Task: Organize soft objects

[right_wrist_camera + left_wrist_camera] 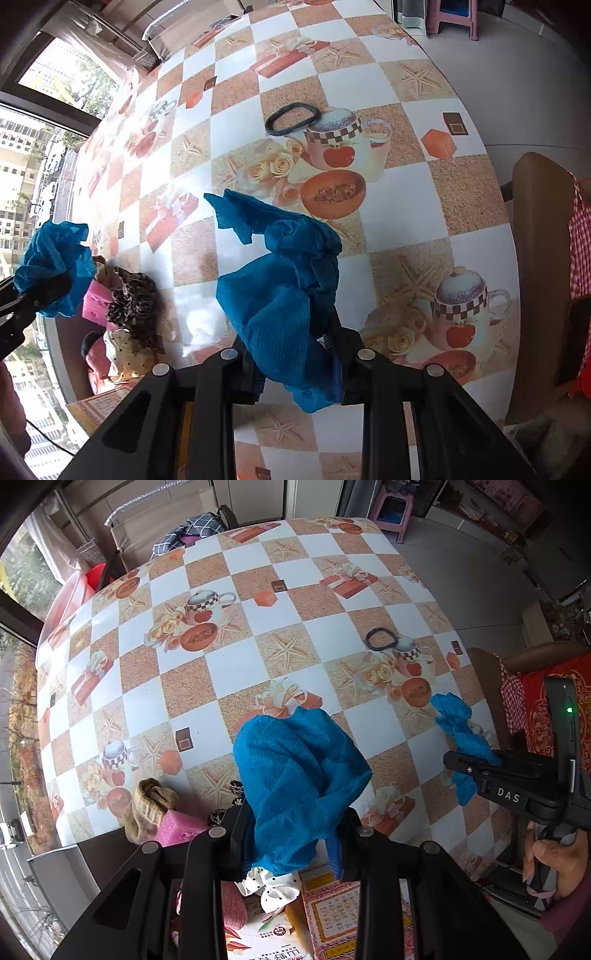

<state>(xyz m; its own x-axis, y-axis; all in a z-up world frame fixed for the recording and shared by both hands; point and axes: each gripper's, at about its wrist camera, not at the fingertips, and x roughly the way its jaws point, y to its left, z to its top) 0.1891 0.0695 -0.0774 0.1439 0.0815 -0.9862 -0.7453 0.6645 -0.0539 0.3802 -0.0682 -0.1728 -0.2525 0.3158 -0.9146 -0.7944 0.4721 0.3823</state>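
Observation:
A crumpled blue cloth hangs above the checkered table, and my left gripper is shut on its lower end. A second blue cloth lies partly on the table near its right edge, pinched between the fingers of my right gripper. The left wrist view shows the right gripper at the far right, with its blue cloth trailing up from it. In the right wrist view, the left gripper is at the far left with its cloth bunched above it.
A black elastic ring lies on the table. At the near left edge a box holds a beige sock, a pink foam piece, a leopard scrunchie and a dotted white bow. A chair with a red cushion stands right.

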